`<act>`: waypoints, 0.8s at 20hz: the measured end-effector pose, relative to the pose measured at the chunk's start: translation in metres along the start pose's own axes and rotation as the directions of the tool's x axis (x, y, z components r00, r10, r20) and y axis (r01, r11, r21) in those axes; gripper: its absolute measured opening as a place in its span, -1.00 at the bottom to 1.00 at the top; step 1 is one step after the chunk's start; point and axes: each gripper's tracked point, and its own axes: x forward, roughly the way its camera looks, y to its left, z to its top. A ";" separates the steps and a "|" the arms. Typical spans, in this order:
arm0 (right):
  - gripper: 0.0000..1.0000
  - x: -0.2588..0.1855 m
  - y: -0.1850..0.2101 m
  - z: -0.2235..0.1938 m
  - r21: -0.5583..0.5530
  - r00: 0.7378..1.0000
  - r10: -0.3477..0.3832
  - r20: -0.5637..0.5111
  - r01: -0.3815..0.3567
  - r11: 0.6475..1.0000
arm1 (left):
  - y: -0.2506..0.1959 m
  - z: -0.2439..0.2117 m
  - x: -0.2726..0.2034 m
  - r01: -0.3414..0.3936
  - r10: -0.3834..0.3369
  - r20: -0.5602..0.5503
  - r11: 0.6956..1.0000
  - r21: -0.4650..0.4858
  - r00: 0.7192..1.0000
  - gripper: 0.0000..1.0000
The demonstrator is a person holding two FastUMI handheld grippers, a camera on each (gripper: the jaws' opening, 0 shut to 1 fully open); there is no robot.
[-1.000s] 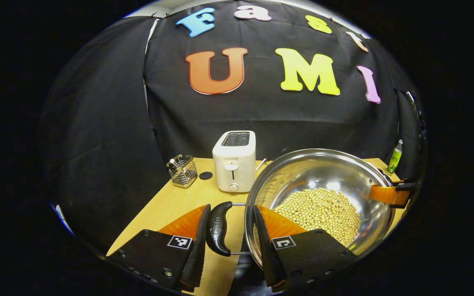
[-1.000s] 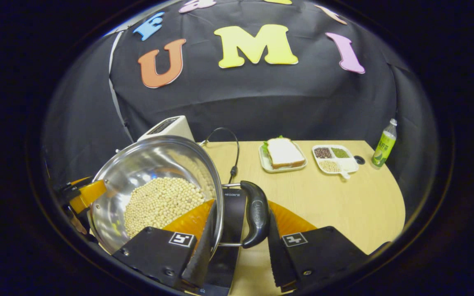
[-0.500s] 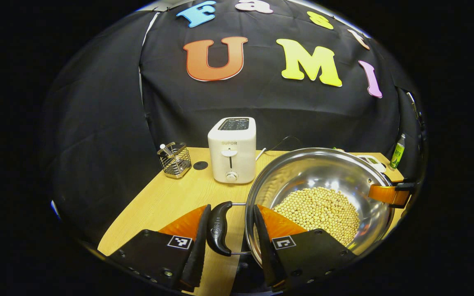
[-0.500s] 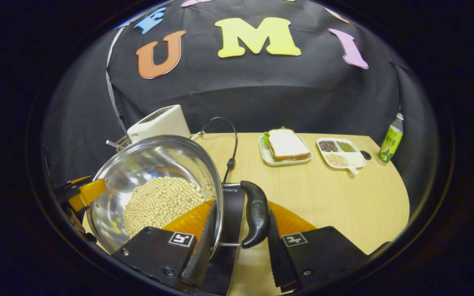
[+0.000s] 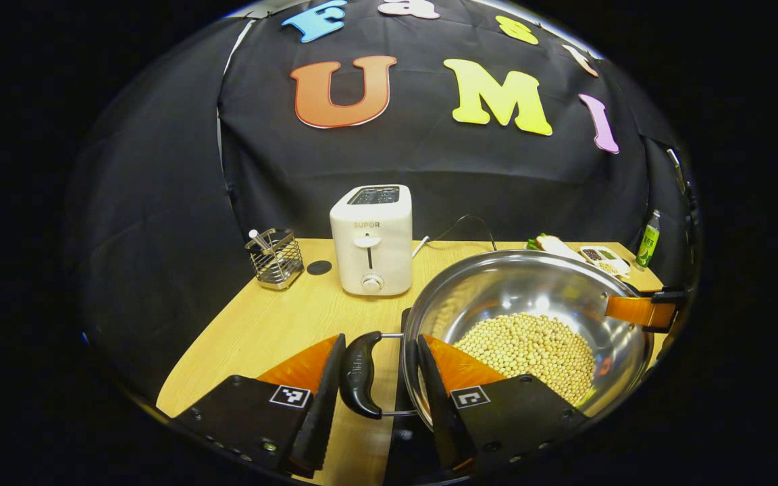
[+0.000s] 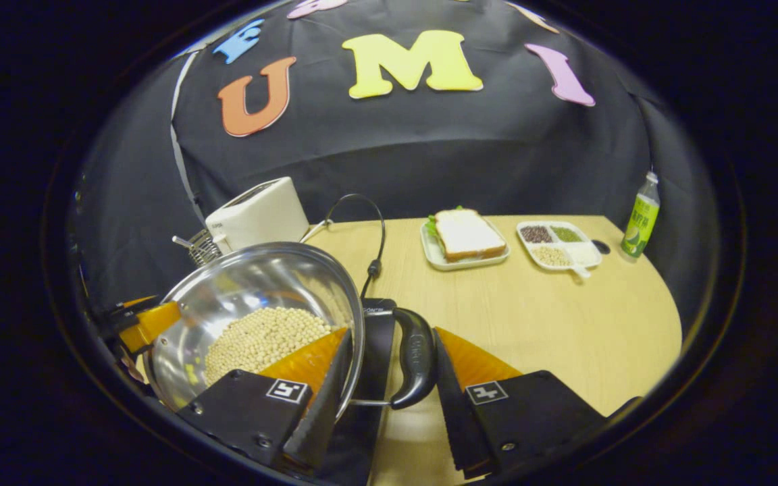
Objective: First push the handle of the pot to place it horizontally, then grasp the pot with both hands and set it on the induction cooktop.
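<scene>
Since a second ago the pot (image 5: 531, 324) has dropped, with more table (image 6: 551, 317) showing behind: it's being lowered onto the induction cooktop (image 6: 372, 351) at the table's near edge. Left gripper (image 5: 375, 378) and right gripper (image 6: 389, 378) each straddle a side handle, fingers apart around it; real clamping I cannot tell. Toaster (image 5: 370, 239) sits behind; right side roomy.

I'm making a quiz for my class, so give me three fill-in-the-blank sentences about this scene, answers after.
1. The pot holds a heap of pale ____.
2. The white appliance behind the pot is a ____.
3. On the plate at the back of the table lies a ____.

Missing words: beans; toaster; sandwich
</scene>
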 end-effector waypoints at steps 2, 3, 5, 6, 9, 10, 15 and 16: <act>0.53 -0.007 -0.001 0.000 -0.078 0.998 -0.039 0.043 0.042 0.996 | 0.006 0.013 -0.002 -0.030 0.031 0.057 0.999 -0.017 0.998 0.27; 0.52 -0.012 0.000 0.000 -0.104 0.997 -0.050 0.055 0.055 0.993 | 0.011 0.017 -0.004 -0.055 0.057 0.083 0.998 -0.030 0.995 0.37; 0.60 -0.023 0.005 -0.002 -0.108 0.997 -0.038 0.067 0.045 0.993 | 0.016 0.020 -0.018 -0.074 0.079 0.102 0.996 -0.051 0.992 0.52; 0.62 -0.030 0.006 -0.003 -0.097 0.997 -0.029 0.074 0.036 0.995 | 0.017 0.022 -0.026 -0.078 0.084 0.107 0.995 -0.059 0.991 0.78; 0.71 -0.049 0.001 -0.008 -0.036 0.997 -0.018 0.079 0.020 0.999 | 0.023 0.030 -0.053 -0.117 0.127 0.146 0.990 -0.076 0.981 0.89; 0.77 -0.057 -0.001 -0.010 -0.020 0.997 -0.011 0.078 0.013 1.000 | 0.025 0.032 -0.061 -0.125 0.137 0.158 0.989 -0.085 0.978 0.89; 0.88 -0.110 -0.020 -0.009 0.003 0.989 -0.025 0.142 0.025 1.000 | 0.008 0.044 -0.128 -0.084 0.111 0.228 0.989 -0.124 0.967 0.89; 0.89 -0.122 -0.026 -0.009 0.000 0.987 -0.039 0.157 0.039 0.999 | 0.006 0.048 -0.140 -0.079 0.110 0.250 0.988 -0.132 0.962 0.89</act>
